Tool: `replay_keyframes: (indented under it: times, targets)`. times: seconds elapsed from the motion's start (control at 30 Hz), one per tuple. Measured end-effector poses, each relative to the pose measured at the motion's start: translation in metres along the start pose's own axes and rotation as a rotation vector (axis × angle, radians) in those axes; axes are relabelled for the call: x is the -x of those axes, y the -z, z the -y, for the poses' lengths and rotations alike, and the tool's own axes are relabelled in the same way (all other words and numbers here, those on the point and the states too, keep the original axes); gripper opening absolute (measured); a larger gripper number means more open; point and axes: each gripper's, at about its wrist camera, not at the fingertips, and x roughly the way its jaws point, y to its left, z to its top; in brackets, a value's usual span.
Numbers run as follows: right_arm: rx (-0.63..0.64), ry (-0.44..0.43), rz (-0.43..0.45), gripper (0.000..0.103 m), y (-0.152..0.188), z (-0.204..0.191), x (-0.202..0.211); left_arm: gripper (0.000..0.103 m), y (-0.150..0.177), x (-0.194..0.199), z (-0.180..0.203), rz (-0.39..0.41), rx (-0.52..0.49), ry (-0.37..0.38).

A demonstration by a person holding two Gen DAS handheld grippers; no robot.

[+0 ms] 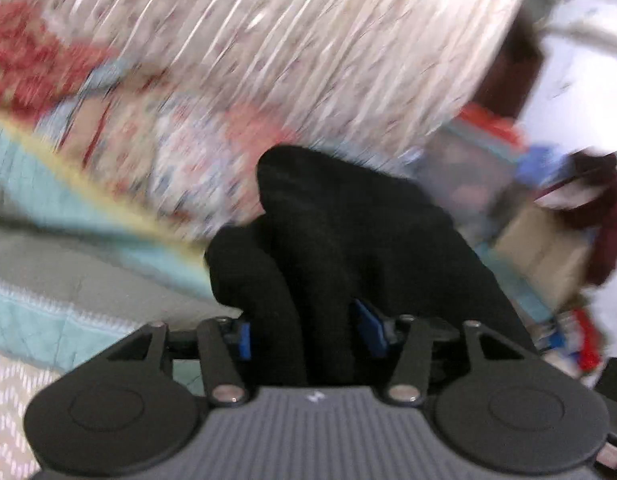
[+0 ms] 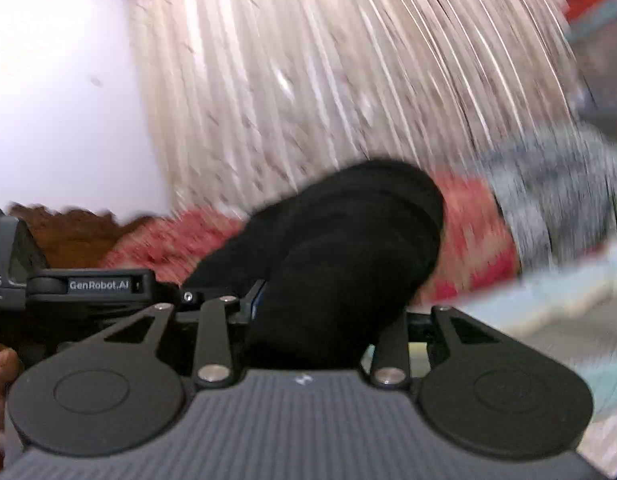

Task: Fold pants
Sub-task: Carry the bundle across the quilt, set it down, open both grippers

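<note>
Both views are smeared by motion blur, so fine detail is lost. In the left wrist view, the left tool sits at the bottom of the picture, its dark ribbed body and two round pivot plates nearest the lens; black pants are bunched between its blue-padded fingers and rise in thick folds straight ahead of the tool, so it is pinching the cloth with the fingers partly apart around the bundle. Beyond and above the cloth hangs a pale pleated curtain; to the left of the tool lies a bed quilt in teal, yellow and red floral patches; to the right, past the pants, a cluttered heap of boxes and coloured items stands against a white wall, too blurred to name.

In the right wrist view, the right tool likewise fills the bottom edge; a rounded mass of the black pants sits between its fingers and hides them almost wholly, the cloth gripped in a half-closed pinch. Just to the left of the tool, the side of the other device shows, with a small label on it; a fingertip of the person's hand shows at the far left edge. Ahead is the same pleated curtain, with red-patterned quilt behind the pants.
</note>
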Motion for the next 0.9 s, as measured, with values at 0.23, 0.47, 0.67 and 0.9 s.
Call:
replay_keyframes:
  times: [0.23,0.47,0.67,0.9]
  targets:
    - [-0.377,0.245,-0.431,0.054,0.118,0.091,-0.087,0.068,0.088,-0.108,-0.057,-0.283,0.125,-0.276]
    - [-0.316,0.311,-0.433,0.082,0.108,0.076,-0.067,0.078,0.083,-0.087,-0.028,-0.278,-0.016,-0.379]
    - [-0.265,0.337,-0.378,0.084,0.104,0.034,-0.014,0.092,0.095,-0.029,-0.009,-0.224,-0.068,-0.455]
    - [-0.091,0.398,-0.348,0.092,0.121,-0.039,0.037,0.097,0.148,0.034,0.015,-0.233,-0.048,-0.501]
